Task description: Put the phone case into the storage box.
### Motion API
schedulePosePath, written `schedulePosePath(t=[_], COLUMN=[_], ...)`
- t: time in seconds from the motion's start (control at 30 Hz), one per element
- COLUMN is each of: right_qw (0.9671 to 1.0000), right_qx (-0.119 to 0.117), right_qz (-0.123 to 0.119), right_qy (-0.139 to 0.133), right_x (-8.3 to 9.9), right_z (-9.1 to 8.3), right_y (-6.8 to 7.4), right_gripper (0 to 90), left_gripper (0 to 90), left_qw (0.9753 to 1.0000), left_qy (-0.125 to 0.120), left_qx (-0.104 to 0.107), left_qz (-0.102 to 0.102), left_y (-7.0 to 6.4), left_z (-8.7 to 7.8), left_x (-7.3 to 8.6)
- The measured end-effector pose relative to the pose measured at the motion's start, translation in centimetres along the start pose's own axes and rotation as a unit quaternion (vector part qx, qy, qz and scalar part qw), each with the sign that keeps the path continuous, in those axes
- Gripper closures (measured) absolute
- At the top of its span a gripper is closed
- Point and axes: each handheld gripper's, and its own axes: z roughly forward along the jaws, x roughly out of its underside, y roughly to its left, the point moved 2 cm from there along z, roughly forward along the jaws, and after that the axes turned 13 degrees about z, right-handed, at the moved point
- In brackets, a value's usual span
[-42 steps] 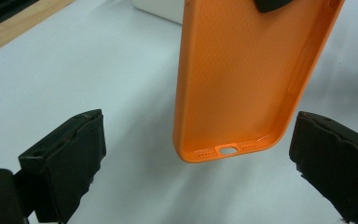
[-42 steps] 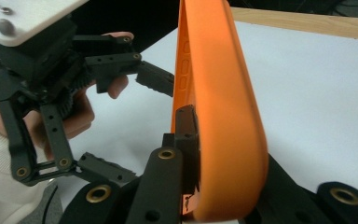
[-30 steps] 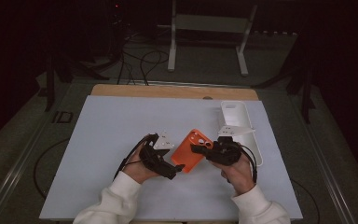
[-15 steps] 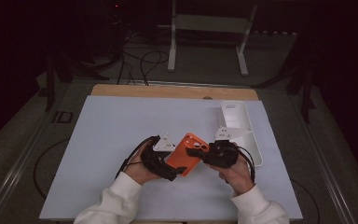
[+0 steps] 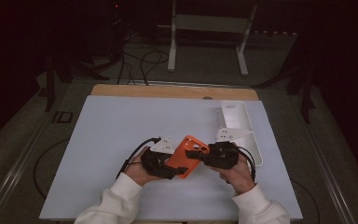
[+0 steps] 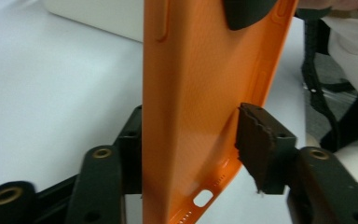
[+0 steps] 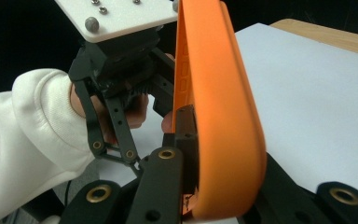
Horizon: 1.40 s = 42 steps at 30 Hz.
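An orange phone case (image 5: 186, 156) is held above the white table mat, tilted, between both grippers. My left gripper (image 5: 176, 169) is shut on its lower end. In the left gripper view the ridged right pad (image 6: 256, 149) presses the case's inner face (image 6: 200, 93), and the left jaw sits behind it. My right gripper (image 5: 196, 154) is shut on the case's upper end. In the right gripper view the case's rounded edge (image 7: 223, 116) runs between the jaws, and the left gripper (image 7: 121, 74) holds the far end.
A long white case or tray (image 5: 238, 122) lies on the mat's right side, just beyond the right hand, and its edge (image 6: 98, 14) appears in the left gripper view. The mat (image 5: 121, 126) rests on a wooden tabletop (image 5: 168, 90). Cables trail from both grippers.
The two hands have drawn slightly closer together. The orange case has shifted a little left and down and now stands more on edge between the grippers.
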Motion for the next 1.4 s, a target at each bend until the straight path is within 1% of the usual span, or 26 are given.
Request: schedulePosePath(t=[0.13, 0.23, 0.37, 0.4, 0.47, 0.6, 0.77, 0.9, 0.97, 1.0, 1.07, 1.1, 1.23, 1.3, 1.4], right_qw=[0.9999, 0.9997, 0.9993, 0.9991, 0.9991, 0.9995, 0.9998, 0.9999, 0.9998, 0.9998, 0.9995, 0.9992, 0.9988, 0.998, 0.9975], right_qx=[-0.013, -0.022, -0.037, -0.042, -0.04, -0.03, -0.019, 0.002, 0.016, 0.019, 0.031, 0.038, 0.048, 0.064, 0.071], right_qz=[-0.002, -0.005, 0.003, 0.007, 0.006, 0.0, 0.004, 0.01, 0.007, 0.007, 0.008, 0.007, 0.005, 0.002, 0.006], right_qy=[0.005, 0.005, 0.006, 0.006, 0.008, 0.01, 0.009, 0.008, 0.006, 0.007, 0.006, 0.007, 0.005, 0.005, 0.002], right_x=[0.09, 0.11, 0.08, 0.07, 0.07, 0.03, -0.09, -0.13, -0.11, -0.11, -0.11, -0.12, -0.16, -0.17, -0.21], right_z=[-0.01, -0.1, -0.33, -0.34, -0.3, -0.14, -0.01, 0.04, 0.06, 0.06, 0.09, 0.09, 0.03, 0.02, -0.04], right_y=[0.08, -0.03, -0.41, -0.54, -0.67, -0.55, -0.5, -0.46, -0.43, -0.42, -0.36, -0.31, -0.22, -0.11, -0.02], right_gripper=[85.0, 84.5, 82.9, 81.2, 76.8, 70.5, 63.7, 57.0, 53.5, 51.8, 45.2, 43.7, 39.0, 34.2, 28.7], left_gripper=[60.0, 66.4, 74.4, 76.2, 80.5, 85.3, 85.6, 85.8, 85.8, 85.9, 85.8, 85.8, 85.8, 85.8, 85.8], left_qw=[0.9998, 0.9995, 0.9988, 0.9986, 0.9987, 0.999, 0.9995, 0.9997, 0.9997, 0.9997, 0.9997, 0.9997, 0.9995, 0.9994, 0.9992], left_qy=[-0.001, -0.009, -0.021, -0.022, -0.021, -0.022, -0.023, -0.023, -0.022, -0.023, -0.023, -0.023, -0.024, -0.023, -0.022], left_qx=[0.02, 0.031, 0.045, 0.047, 0.046, 0.038, 0.022, 0.009, 0.003, 0.0, -0.006, -0.01, -0.023, -0.028, -0.035], left_qz=[-0.002, 0.003, 0.004, 0.004, 0.004, 0.004, 0.005, 0.006, 0.005, 0.005, 0.005, 0.006, 0.003, 0.002, 0.001], left_y=[-0.1, -0.18, -0.21, -0.23, -0.2, -0.21, -0.2, -0.15, -0.1, -0.06, -0.02, 0.0, 0.1, 0.16, 0.22], left_z=[-0.01, -0.2, -0.42, -0.41, -0.34, -0.28, -0.46, -0.62, -0.67, -0.7, -0.77, -0.8, -0.88, -0.91, -0.95], left_x=[0.11, 0.21, 0.28, 0.29, 0.35, 0.4, 0.35, 0.33, 0.35, 0.35, 0.35, 0.34, 0.32, 0.33, 0.33])
